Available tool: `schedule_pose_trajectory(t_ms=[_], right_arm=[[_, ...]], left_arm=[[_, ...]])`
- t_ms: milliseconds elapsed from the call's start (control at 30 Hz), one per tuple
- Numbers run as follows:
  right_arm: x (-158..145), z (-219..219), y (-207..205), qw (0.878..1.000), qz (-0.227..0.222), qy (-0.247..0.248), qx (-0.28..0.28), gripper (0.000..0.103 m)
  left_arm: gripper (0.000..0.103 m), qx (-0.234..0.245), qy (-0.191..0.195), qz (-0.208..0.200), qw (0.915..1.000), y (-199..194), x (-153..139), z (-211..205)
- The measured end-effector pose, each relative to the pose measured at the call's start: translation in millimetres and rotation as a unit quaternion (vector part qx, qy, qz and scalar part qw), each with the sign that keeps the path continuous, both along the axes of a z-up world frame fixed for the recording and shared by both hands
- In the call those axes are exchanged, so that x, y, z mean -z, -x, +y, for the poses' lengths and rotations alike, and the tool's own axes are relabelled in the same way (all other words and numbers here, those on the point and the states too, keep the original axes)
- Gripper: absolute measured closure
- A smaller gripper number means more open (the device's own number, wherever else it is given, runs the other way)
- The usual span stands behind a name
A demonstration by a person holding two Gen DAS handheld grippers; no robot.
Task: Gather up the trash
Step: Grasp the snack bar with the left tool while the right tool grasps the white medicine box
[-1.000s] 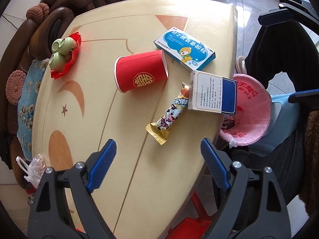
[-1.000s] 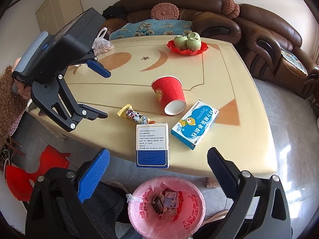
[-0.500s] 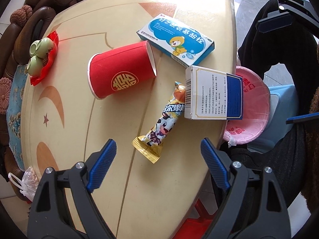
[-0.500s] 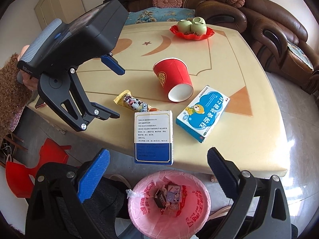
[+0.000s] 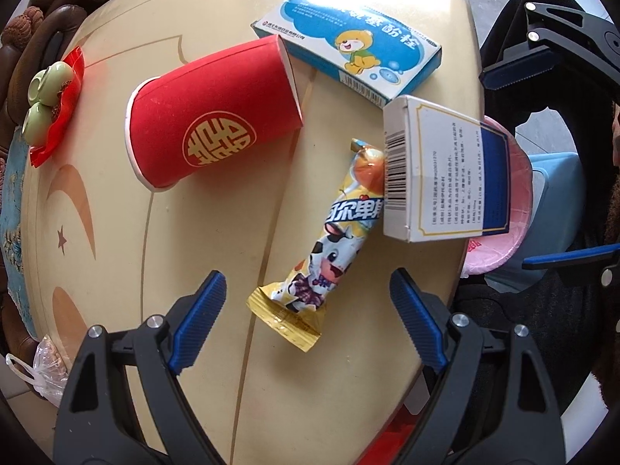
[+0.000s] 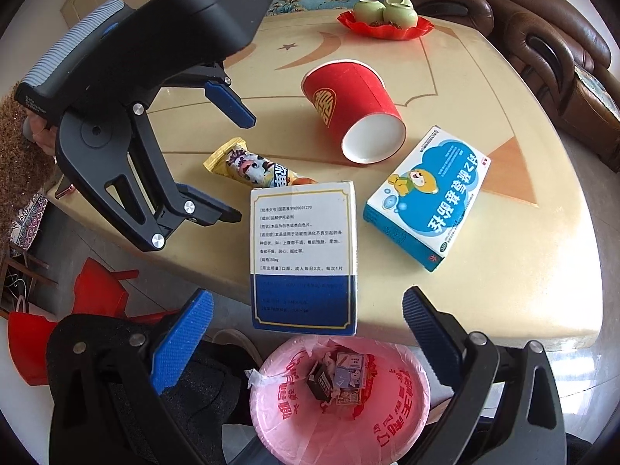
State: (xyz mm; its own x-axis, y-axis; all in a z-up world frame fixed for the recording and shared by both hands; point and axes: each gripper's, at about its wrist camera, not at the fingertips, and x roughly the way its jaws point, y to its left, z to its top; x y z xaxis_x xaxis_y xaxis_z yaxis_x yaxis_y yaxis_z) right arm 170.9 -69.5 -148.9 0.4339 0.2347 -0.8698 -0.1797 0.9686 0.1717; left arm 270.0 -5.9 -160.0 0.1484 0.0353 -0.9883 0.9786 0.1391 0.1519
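Red paper cup (image 5: 217,116) has the gold double-happiness sign 囍 on its side. White-and-navy medicine box (image 6: 304,250) reads 国药准字H20031270, 50mg, plus a barcode on one end. Snack wrapper (image 5: 333,240) shows 你单 next to a cartoon cow. Pink bin bag (image 6: 341,399) has red print I can't read.

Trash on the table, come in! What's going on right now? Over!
Both grippers open, empty: left gripper over the snack wrapper, right gripper near the white-and-blue box. Box overlaps wrapper's end. Pink bin below table edge.
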Motion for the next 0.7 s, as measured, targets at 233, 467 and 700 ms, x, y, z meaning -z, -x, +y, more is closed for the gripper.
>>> schedule_pose_trajectory(t_ms=[233,467,700], right_arm=[[13.5,3.6,-7.9,1.000,0.001,0.009,0.000,0.007],[17.7,7.3,-14.7,0.999,-0.016,0.040,0.001,0.025],[18.7,7.6,-19.0,0.999,-0.024,0.046,0.007,0.034]], left_arm=[[0.019,0.003,0.000,0.011,0.9999,-3.5,6.8,-4.1],[0.023,0.000,0.001,0.021,0.9998,-7.9,6.5,-9.8],[0.036,-0.006,-0.004,0.026,0.9996,-3.1,4.6,-25.3]])
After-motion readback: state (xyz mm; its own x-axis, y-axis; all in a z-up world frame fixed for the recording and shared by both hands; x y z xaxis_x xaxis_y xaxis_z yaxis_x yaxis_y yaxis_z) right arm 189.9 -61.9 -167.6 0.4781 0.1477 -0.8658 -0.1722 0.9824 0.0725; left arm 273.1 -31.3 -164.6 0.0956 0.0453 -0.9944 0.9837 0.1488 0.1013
